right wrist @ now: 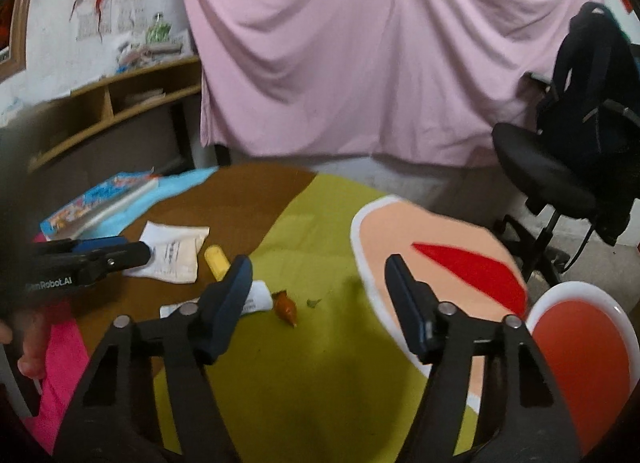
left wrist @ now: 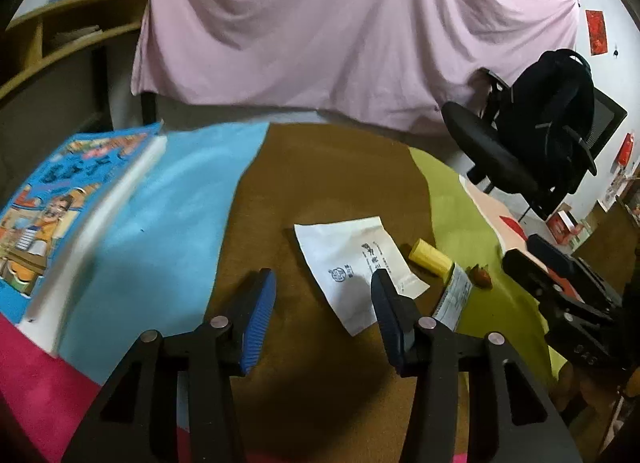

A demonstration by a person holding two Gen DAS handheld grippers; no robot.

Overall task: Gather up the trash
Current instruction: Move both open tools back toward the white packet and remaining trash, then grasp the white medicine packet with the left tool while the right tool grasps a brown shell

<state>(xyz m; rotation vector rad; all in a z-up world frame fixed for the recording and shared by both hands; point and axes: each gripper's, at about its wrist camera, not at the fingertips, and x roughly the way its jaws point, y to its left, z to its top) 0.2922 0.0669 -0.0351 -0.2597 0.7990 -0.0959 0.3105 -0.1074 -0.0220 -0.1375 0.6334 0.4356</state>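
Note:
A white paper packet lies on the brown part of the table cover, also in the right wrist view. Beside it lie a yellow-capped tube and a small orange-brown scrap, with a tiny green bit near it. My left gripper is open and empty just above the table, its right finger over the packet's edge. My right gripper is open and empty above the green area, right of the scrap. Each gripper shows in the other's view.
A blue picture book lies at the table's left on the light blue area. A red bowl with a white rim stands at the right front. A black office chair with a backpack stands beyond the table's right. A pink sheet hangs behind.

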